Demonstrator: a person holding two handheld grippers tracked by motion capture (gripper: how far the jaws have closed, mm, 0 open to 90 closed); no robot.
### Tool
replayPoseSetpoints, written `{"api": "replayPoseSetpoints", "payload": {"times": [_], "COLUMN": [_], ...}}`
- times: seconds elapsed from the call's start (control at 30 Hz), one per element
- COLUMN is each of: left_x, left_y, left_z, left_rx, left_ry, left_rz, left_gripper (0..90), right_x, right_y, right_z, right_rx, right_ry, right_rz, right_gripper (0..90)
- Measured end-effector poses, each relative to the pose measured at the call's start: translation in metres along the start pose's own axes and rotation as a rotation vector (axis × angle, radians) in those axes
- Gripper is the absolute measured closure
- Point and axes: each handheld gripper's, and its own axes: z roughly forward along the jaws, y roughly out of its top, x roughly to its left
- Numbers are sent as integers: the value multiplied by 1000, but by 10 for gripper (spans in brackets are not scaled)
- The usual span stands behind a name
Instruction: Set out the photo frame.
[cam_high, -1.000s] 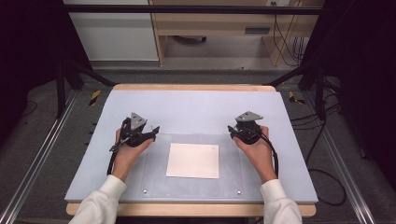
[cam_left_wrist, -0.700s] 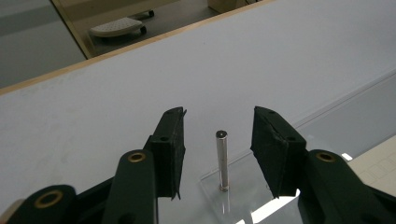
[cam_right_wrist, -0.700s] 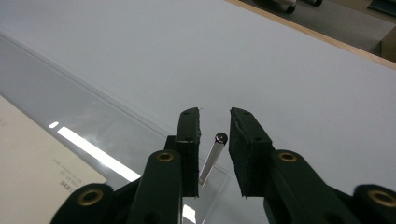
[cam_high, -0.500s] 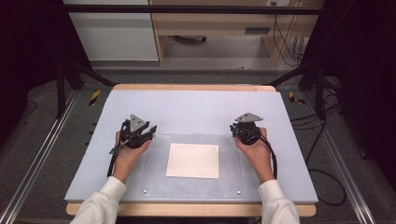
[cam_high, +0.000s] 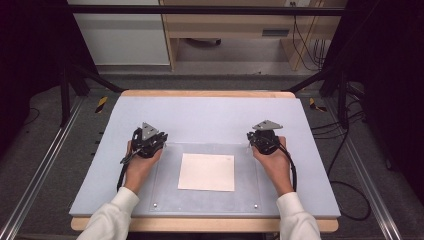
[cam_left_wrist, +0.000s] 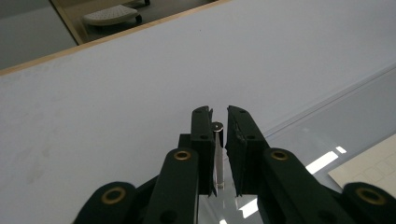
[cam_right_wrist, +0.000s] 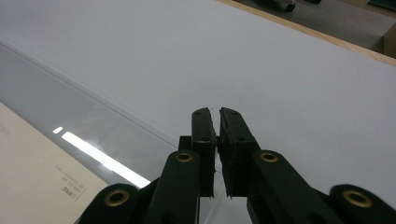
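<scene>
**Two grippers held at the far corners of a clear sheet**

A white paper sheet (cam_high: 207, 171) is seen lying flat on a clear plastic sheet (cam_high: 165, 197), which rests on the pale blue table mat (cam_high: 210, 115). The paper is taken as the landmark.

The left gripper (cam_high: 156, 137) is held to the left of the paper and a little beyond its far edge, at the far left corner of the clear sheet. In the left gripper view its jaws (cam_left_wrist: 219, 122) are seen nearly together, with a narrow gap in which a thin metal pin with a round head (cam_left_wrist: 217, 154) stands; whether the pin is clamped cannot be told.

The right gripper (cam_high: 256, 137) is held to the right of the paper, just beyond its far edge, well apart from it. In the right gripper view its jaws (cam_right_wrist: 216, 122) are drawn almost together, with only a slit between them and nothing seen inside. A corner of the paper (cam_right_wrist: 37, 182), bearing small print, is shown at the lower left of that view.
</scene>
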Motion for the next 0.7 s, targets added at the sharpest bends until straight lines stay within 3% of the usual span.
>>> {"api": "replayPoseSetpoints", "payload": {"times": [0.17,0.3,0.7], "left_x": [1,1,13], "left_y": [1,6,19], "left_z": [0,0,5], "left_rx": [8,45,148], "left_ry": [-1,-1,-77], "left_rz": [-9,-9,-41], "left_gripper": [831,837,849], "right_x": [1,0,-2], "right_y": [0,4,18], "right_z": [0,0,4], "right_rx": [1,25,134], "right_ry": [-2,2,16], "right_rz": [5,9,39], "right_gripper": [851,856,861]}}
